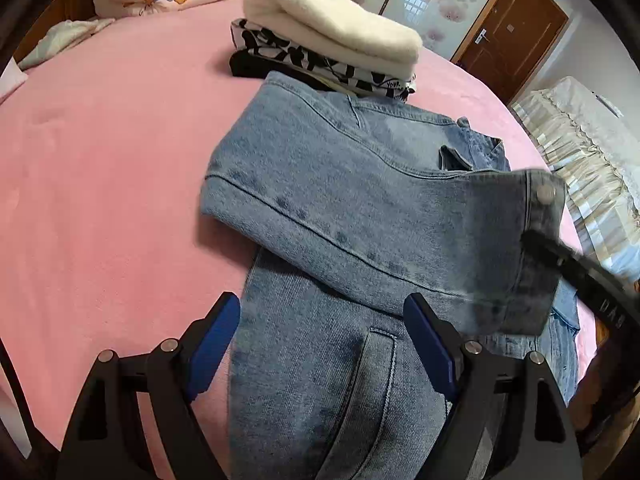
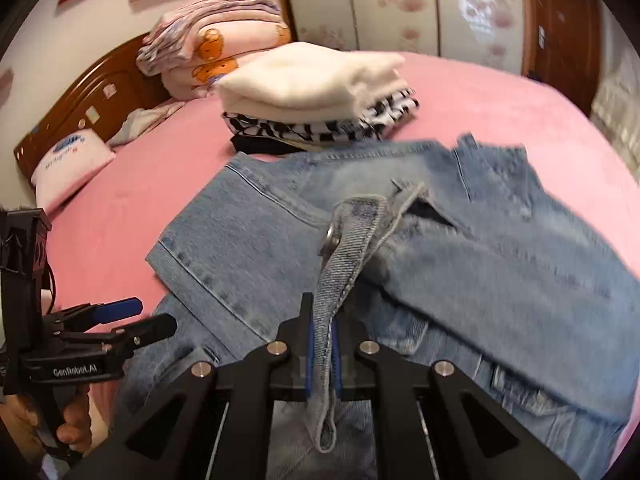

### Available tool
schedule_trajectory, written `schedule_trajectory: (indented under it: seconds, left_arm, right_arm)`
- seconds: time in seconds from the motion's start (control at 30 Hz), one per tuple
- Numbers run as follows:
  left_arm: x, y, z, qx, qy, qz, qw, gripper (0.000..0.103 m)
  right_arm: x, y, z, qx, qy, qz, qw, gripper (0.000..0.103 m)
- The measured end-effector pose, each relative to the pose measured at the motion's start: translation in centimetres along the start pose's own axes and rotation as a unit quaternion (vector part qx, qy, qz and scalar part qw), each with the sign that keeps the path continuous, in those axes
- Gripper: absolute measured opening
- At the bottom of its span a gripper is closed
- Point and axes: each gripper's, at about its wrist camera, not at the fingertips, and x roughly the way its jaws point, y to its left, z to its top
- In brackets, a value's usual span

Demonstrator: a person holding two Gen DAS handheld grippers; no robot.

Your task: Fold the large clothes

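Note:
A light blue denim jacket (image 1: 328,200) lies partly folded on the pink bed (image 1: 100,160). My left gripper (image 1: 320,344) is open and empty, hovering over the jacket's near part. My right gripper (image 2: 322,344) is shut on the jacket's sleeve cuff (image 2: 348,248), which has a metal button, and holds it above the jacket body (image 2: 500,248). In the left wrist view the cuff (image 1: 536,240) hangs lifted at the right with the right gripper's finger (image 1: 576,268) on it. The left gripper (image 2: 120,316) shows at the left of the right wrist view.
A stack of folded clothes (image 1: 332,36), cream on top, black-and-white below, sits just beyond the jacket. Folded bear-print quilts (image 2: 216,40) and a pillow (image 2: 68,164) lie by the wooden headboard. A wardrobe and door stand behind the bed.

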Motion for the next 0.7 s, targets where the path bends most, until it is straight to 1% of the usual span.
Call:
schedule_trajectory:
  seconds: [0.07, 0.2, 0.27, 0.37, 0.47, 0.53, 0.63, 0.7]
  left_arm:
    - [-0.5, -0.1, 0.2, 0.006, -0.009, 0.004, 0.9999, 0.083]
    - [-0.9, 0.0, 0.8, 0.013, -0.025, 0.013, 0.9995, 0.083]
    - [-0.9, 0.0, 1.2, 0.011, -0.029, 0.014, 0.9994, 0.083]
    - [-0.5, 0.2, 1.6, 0.008, -0.031, 0.012, 0.9994, 0.083]
    - [0.0, -0.1, 2.3, 0.014, -0.035, 0.013, 0.9992, 0.083]
    - [0.4, -0.3, 2.9, 0.021, -0.039, 0.017, 0.9989, 0.083]
    - [1.3, -0.4, 4.2, 0.025, -0.037, 0.012, 0.9989, 0.083]
    - [2.3, -0.4, 5.2, 0.026, -0.031, 0.003, 0.9992, 0.083]
  right_arm:
    - [-1.0, 0.0, 1.5, -0.009, -0.018, -0.002, 1.0, 0.006]
    - [-4.1, -1.4, 5.0, -0.014, -0.077, -0.021, 0.997, 0.005]
    - [-5.2, -3.2, 6.7, -0.002, -0.098, -0.038, 0.995, 0.005]
    - [-5.8, -6.0, 7.9, 0.023, -0.11, -0.064, 0.992, 0.005]
    - [-5.8, -9.5, 7.7, 0.07, -0.102, -0.079, 0.989, 0.005]
    - [-5.3, -11.9, 6.6, 0.101, -0.09, -0.091, 0.987, 0.005]
    - [-3.8, -16.0, 3.8, 0.159, -0.059, -0.105, 0.98, 0.006]
    - [-2.2, -18.5, 1.3, 0.199, -0.026, -0.112, 0.973, 0.006]
